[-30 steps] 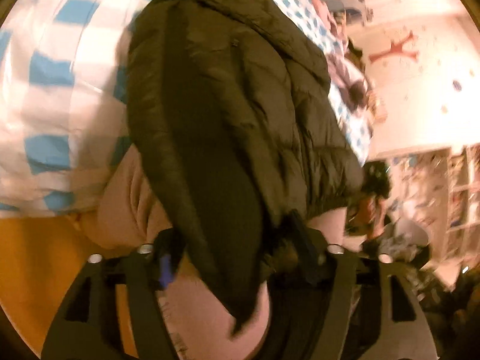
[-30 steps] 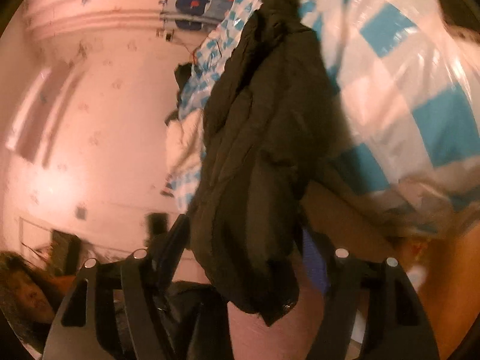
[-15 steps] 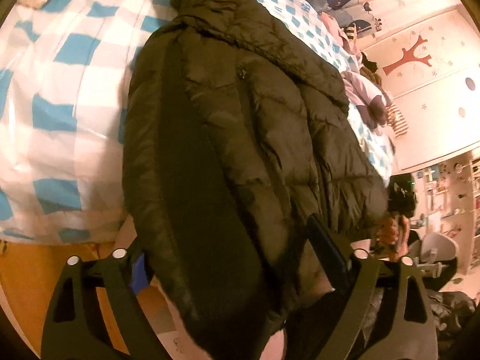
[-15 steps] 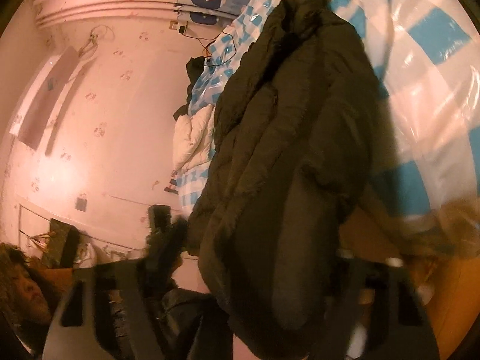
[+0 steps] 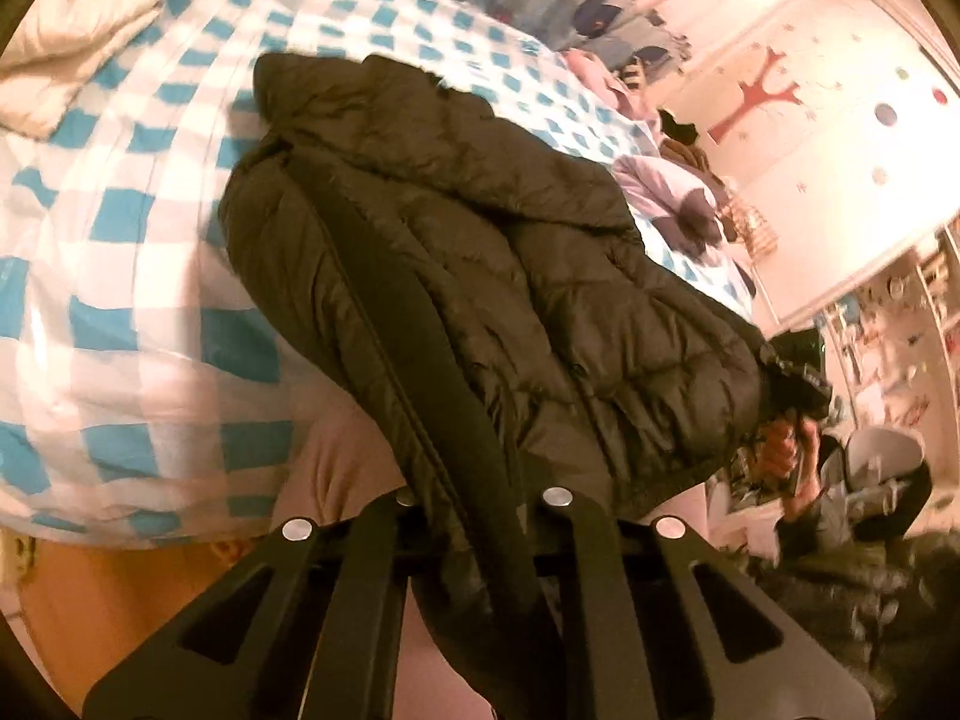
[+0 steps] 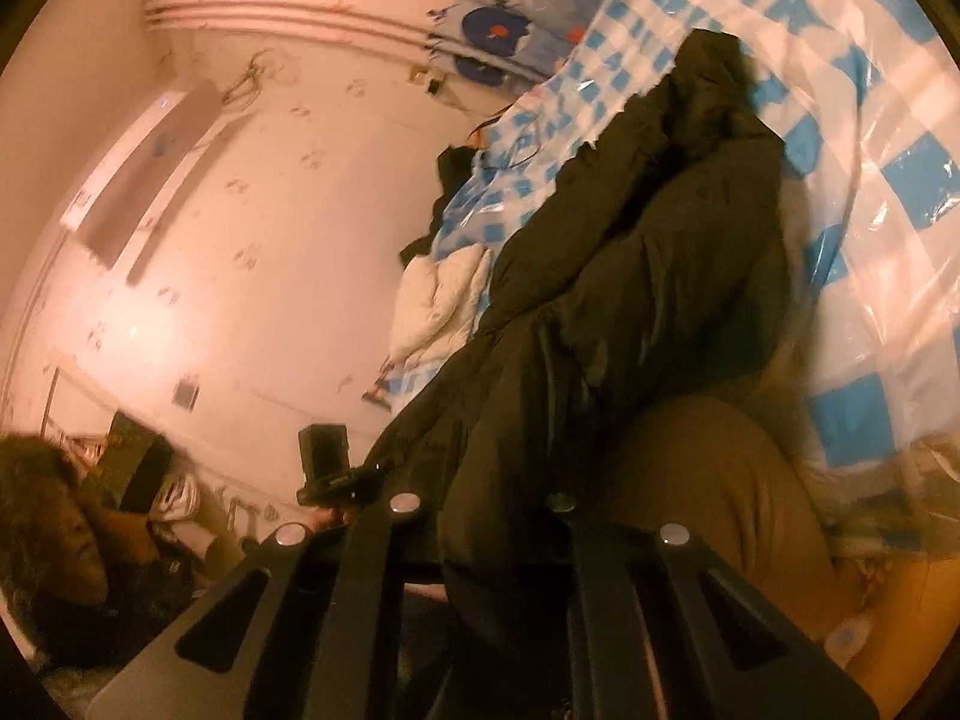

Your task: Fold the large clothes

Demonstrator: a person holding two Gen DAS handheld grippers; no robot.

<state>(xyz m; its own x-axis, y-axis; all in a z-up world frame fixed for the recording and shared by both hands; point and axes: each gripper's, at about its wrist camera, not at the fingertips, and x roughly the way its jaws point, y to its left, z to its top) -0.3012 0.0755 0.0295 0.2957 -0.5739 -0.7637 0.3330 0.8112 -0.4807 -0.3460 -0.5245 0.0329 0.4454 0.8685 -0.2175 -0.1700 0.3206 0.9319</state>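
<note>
Our left gripper (image 5: 474, 516) and right gripper (image 6: 480, 522) have just closed, both pinching the jacket's (image 5: 480, 240) near hem above the checked bed (image 5: 120, 240).

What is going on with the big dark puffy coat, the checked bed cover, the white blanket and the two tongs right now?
Dark quilted puffer jacket: bunched lengthwise on the bed, near hem lifted.
Blue-and-white checked bedspread: spread out, under shiny clear plastic.
White padded blanket: bunched up at the far corner.
Left tongs: just closed, shut on the jacket hem.
Right tongs: just closed, shut on the jacket's other end.
</note>
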